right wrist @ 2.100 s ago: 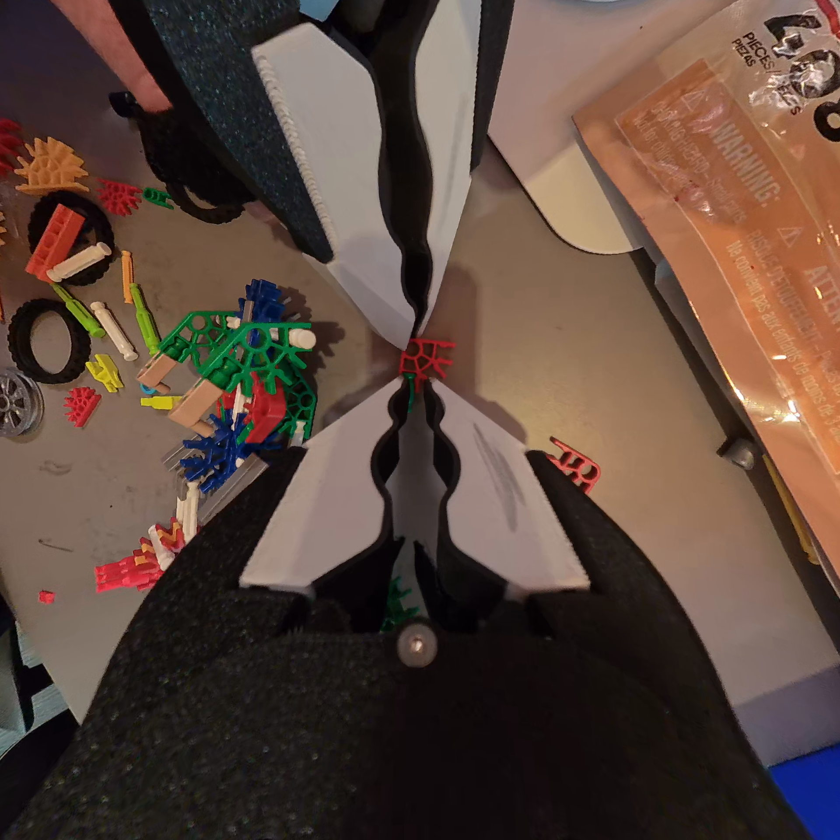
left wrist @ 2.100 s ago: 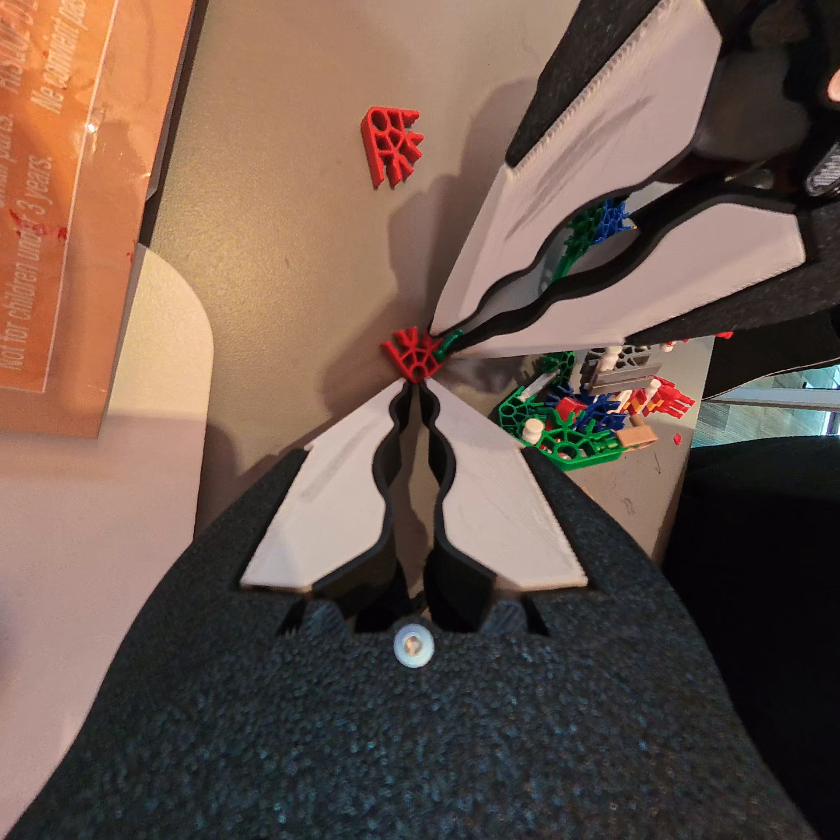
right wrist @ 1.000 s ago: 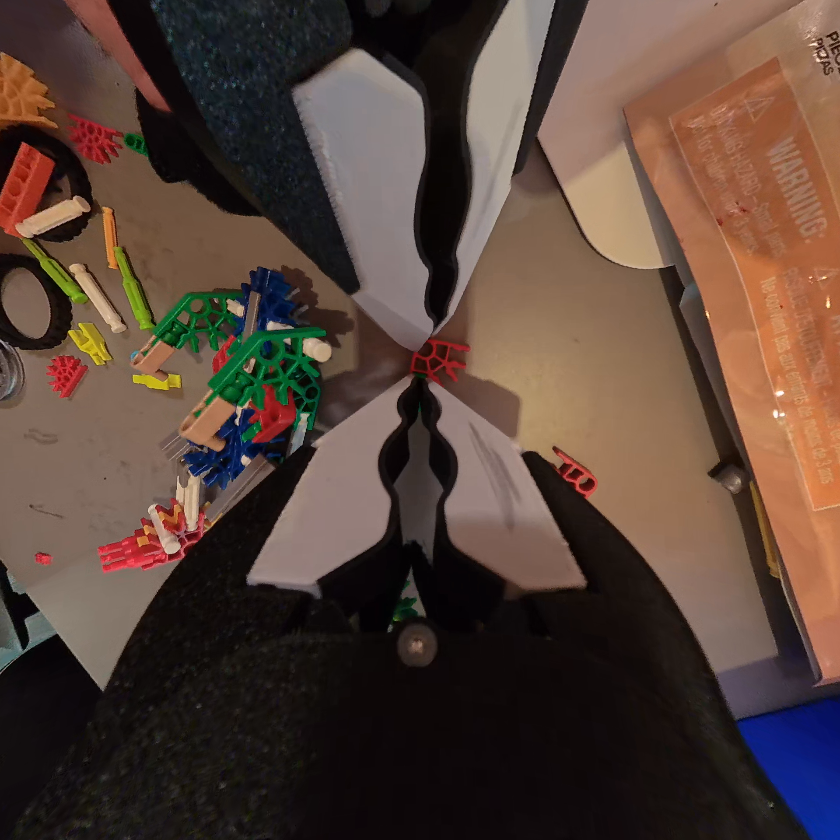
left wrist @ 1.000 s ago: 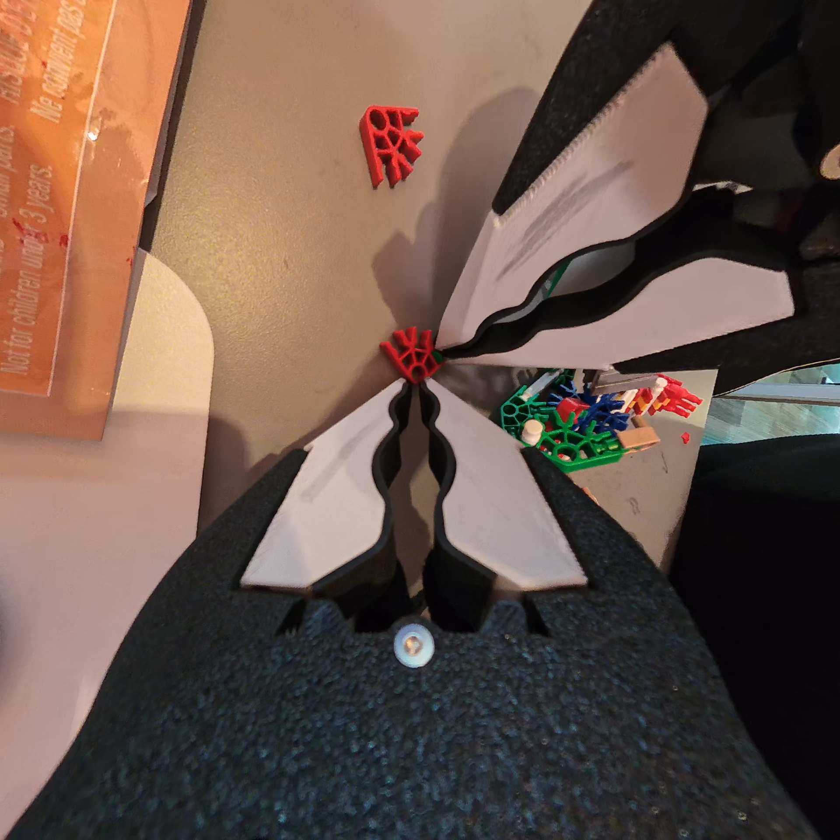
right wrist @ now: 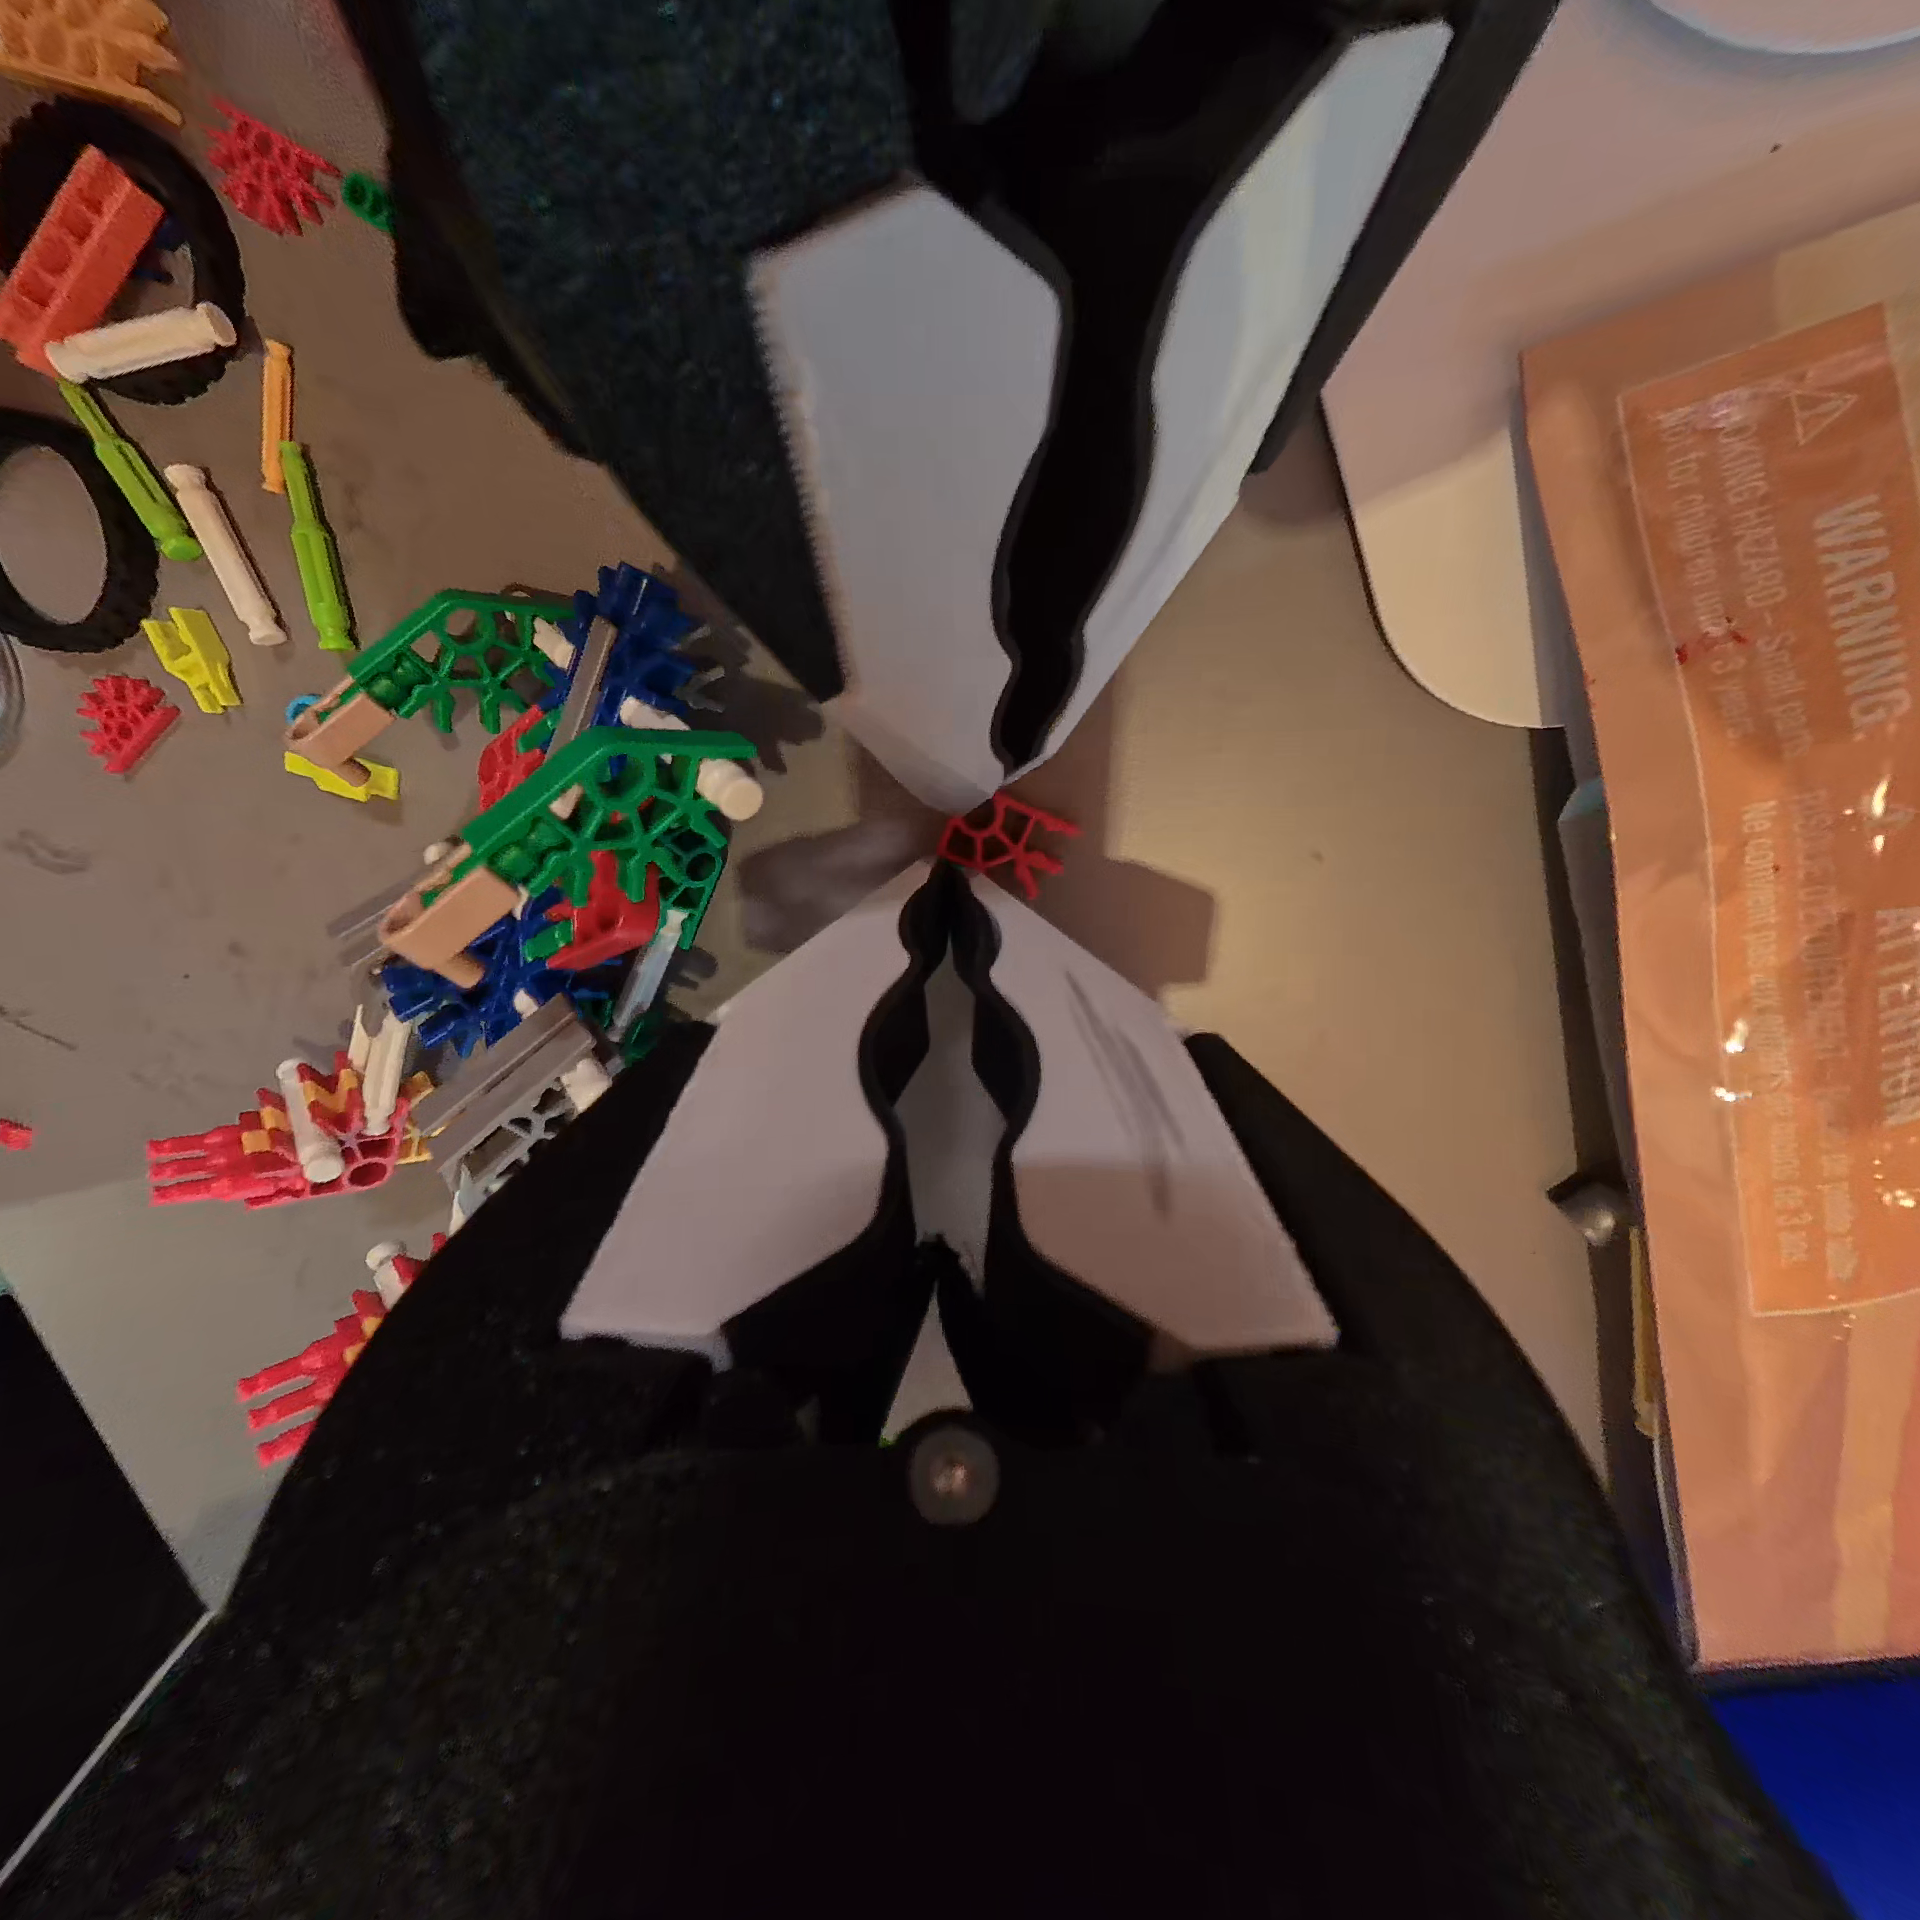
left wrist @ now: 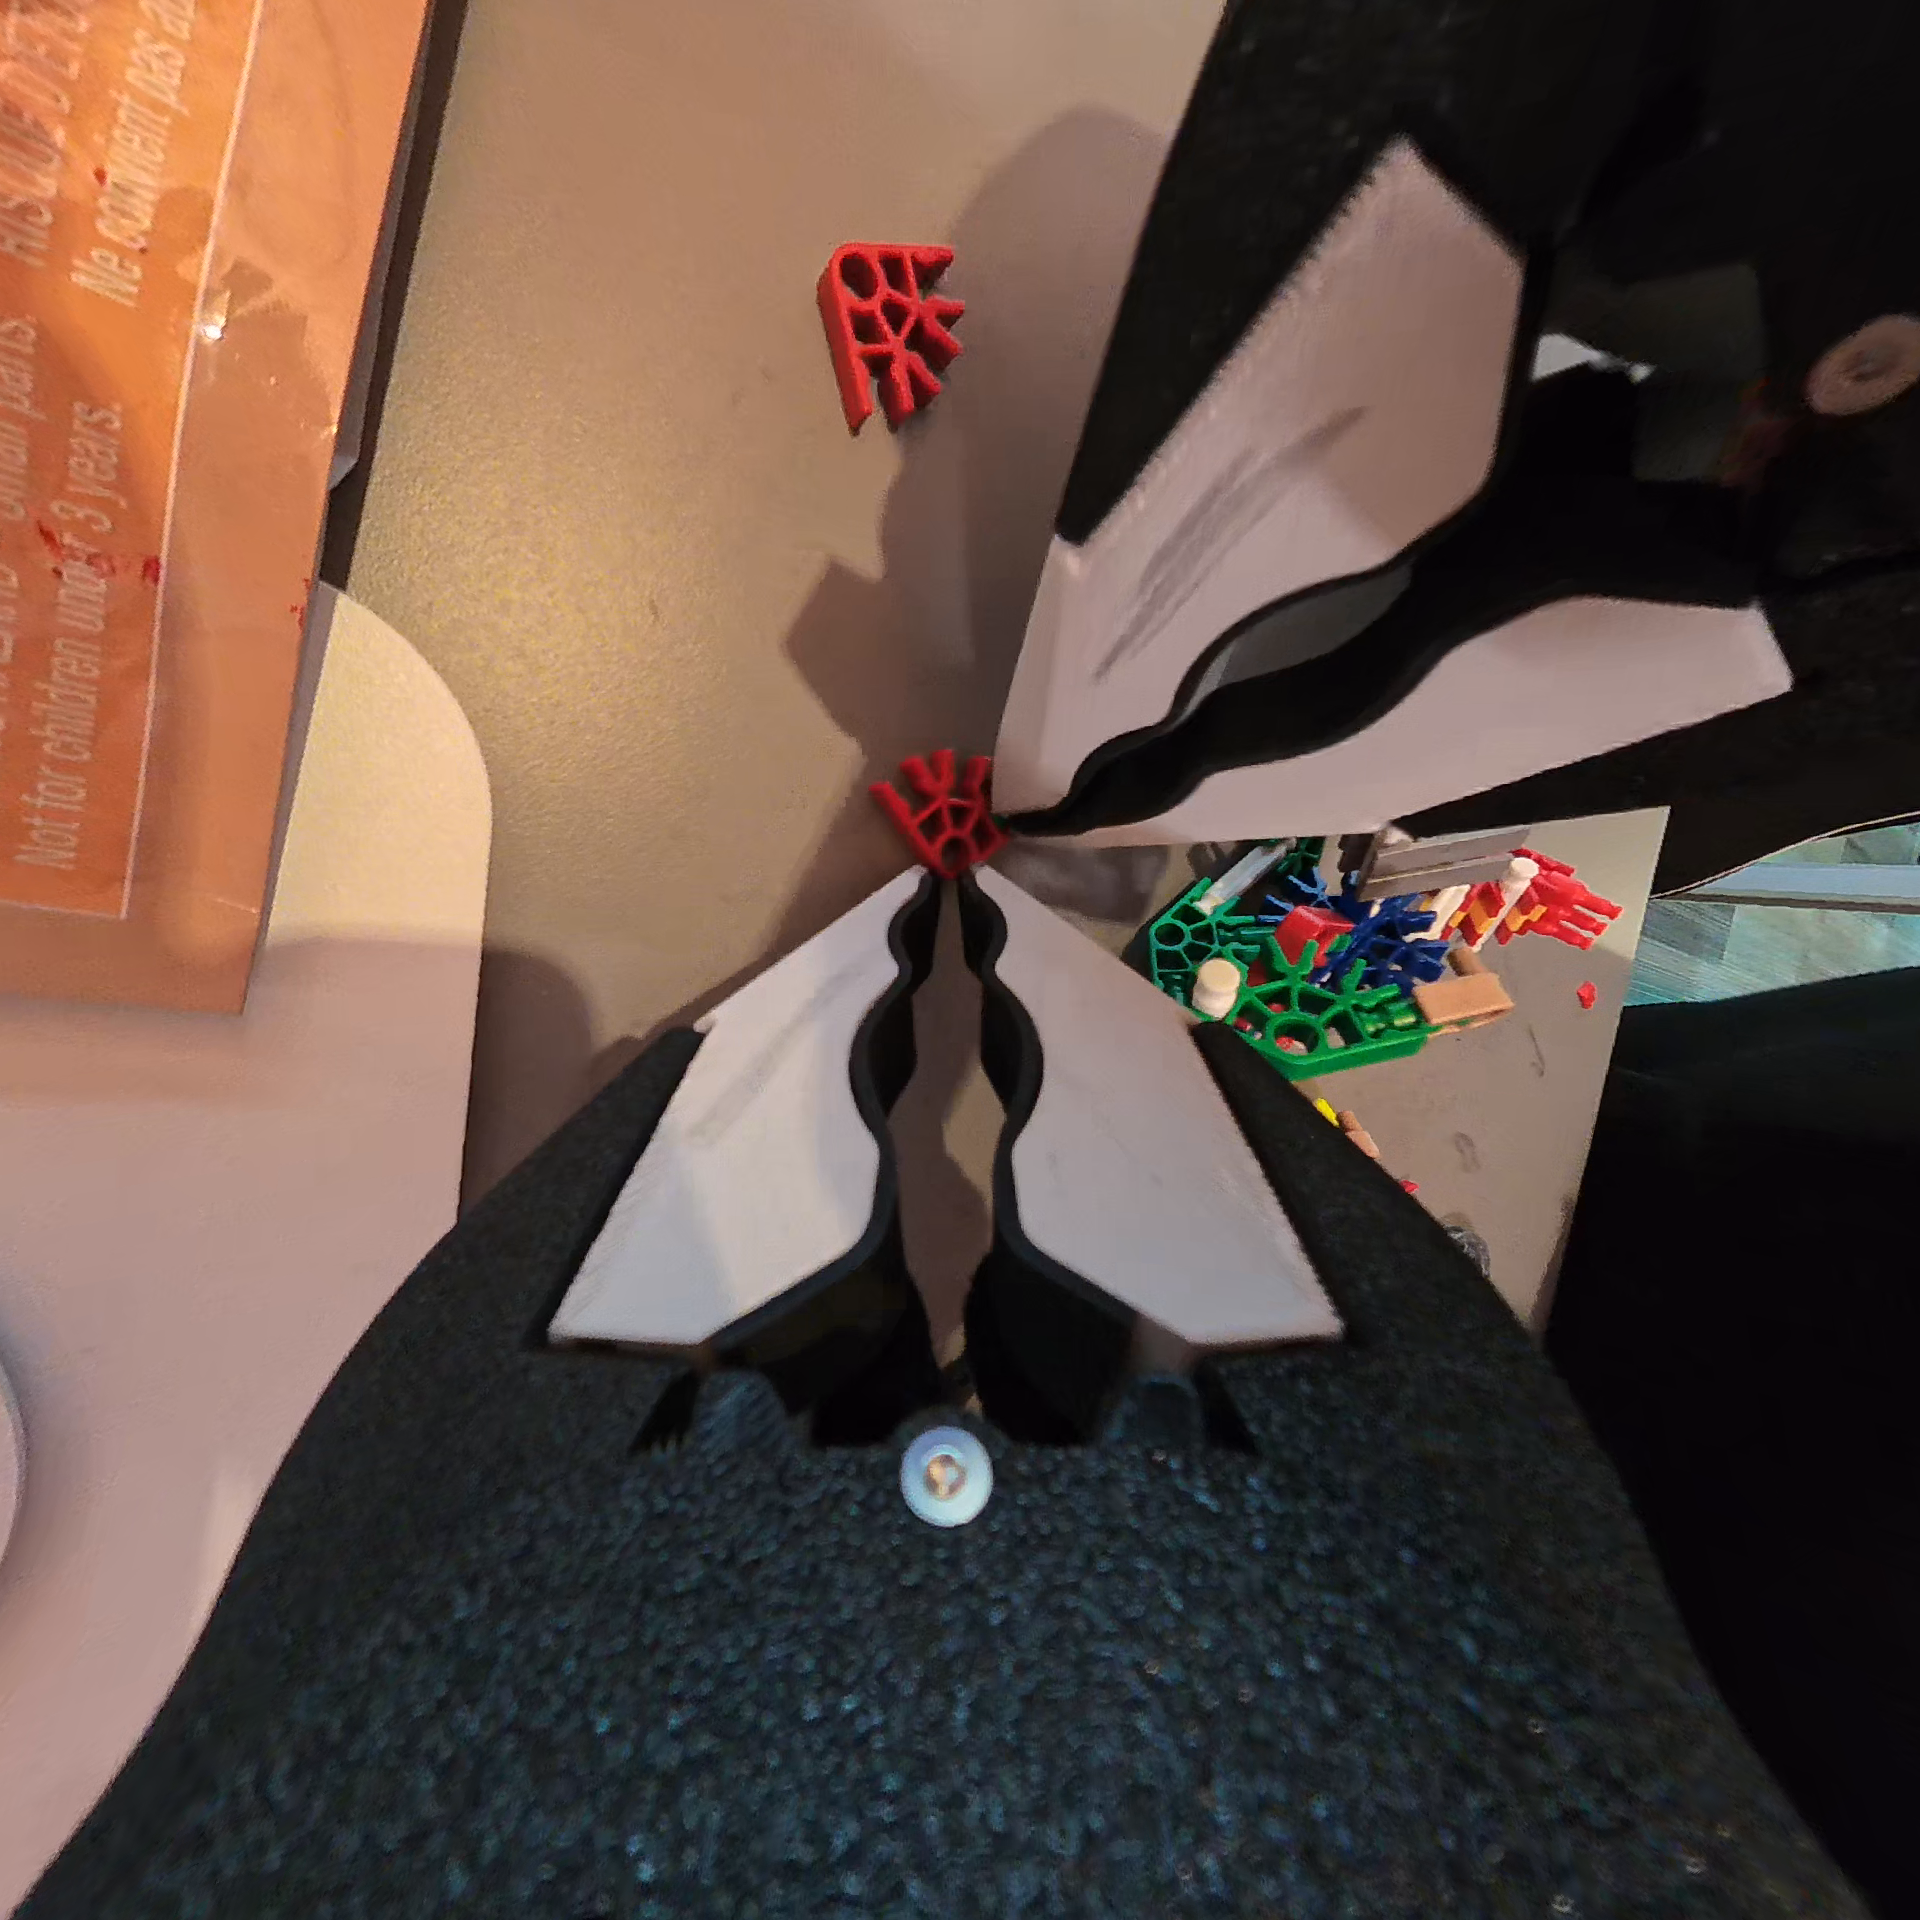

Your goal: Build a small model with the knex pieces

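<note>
Left gripper (left wrist: 943, 883) pinches my red connector (left wrist: 938, 821); right gripper (right wrist: 951, 878), closed at 2 o'clock, could knock it loose.

Loose red connector (left wrist: 894, 332) on grey table (left wrist: 623, 520); orange bag (right wrist: 1766, 935); toy-piece pile (right wrist: 540, 831).

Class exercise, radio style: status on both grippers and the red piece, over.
Left gripper shut on red connector. Right gripper shut, tips at it. Spare red connector lies apart. Built cluster beside.
</note>
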{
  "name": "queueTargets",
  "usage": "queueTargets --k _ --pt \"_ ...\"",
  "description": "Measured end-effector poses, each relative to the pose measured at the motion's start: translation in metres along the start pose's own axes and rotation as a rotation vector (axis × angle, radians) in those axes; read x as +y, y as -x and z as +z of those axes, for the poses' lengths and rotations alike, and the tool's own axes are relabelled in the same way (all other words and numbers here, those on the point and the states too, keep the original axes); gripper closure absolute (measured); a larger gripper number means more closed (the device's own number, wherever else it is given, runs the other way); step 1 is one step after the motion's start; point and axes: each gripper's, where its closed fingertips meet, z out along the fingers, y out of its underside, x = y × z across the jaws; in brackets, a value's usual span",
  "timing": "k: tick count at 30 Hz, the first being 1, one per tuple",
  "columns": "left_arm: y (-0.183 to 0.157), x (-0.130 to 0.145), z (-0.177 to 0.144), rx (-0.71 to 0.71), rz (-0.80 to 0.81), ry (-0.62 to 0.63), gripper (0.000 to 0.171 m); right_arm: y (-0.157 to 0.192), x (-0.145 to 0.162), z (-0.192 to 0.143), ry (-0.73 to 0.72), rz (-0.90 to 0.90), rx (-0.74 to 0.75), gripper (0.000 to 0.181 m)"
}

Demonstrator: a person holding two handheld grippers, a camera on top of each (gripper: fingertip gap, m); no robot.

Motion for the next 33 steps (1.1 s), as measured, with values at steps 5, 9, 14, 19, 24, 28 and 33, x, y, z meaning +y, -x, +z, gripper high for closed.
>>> queueTargets --k 5,9,14,19,24,28,33 --pt "0.0 0.0 0.0 0.004 0.01 0.001 0.17 0.0 -0.001 0.0 -0.027 -0.011 0.053 0.181" --pt "0.0 -0.001 0.0 0.003 0.014 -0.01 0.17 -0.005 0.003 -0.007 -0.102 0.078 0.096 0.181" --pt "0.001 -0.001 0.0 -0.001 0.02 -0.01 0.17 -0.013 0.01 -0.034 -0.213 0.196 0.121 0.178" --pt "0.003 0.0 -0.003 -0.05 0.049 0.007 0.165 -0.008 0.009 -0.049 -0.272 0.219 0.131 0.178" --pt "0.003 0.006 -0.017 -0.098 0.054 0.02 0.156 -0.016 0.025 -0.067 -0.279 0.266 0.202 0.175" --pt "-0.011 0.012 -0.028 -0.08 0.044 -0.004 0.155 -0.018 0.035 -0.085 -0.305 0.299 0.252 0.175" --pt "-0.033 0.027 -0.049 -0.082 0.065 -0.016 0.155 -0.016 0.042 -0.096 -0.322 0.315 0.293 0.174"
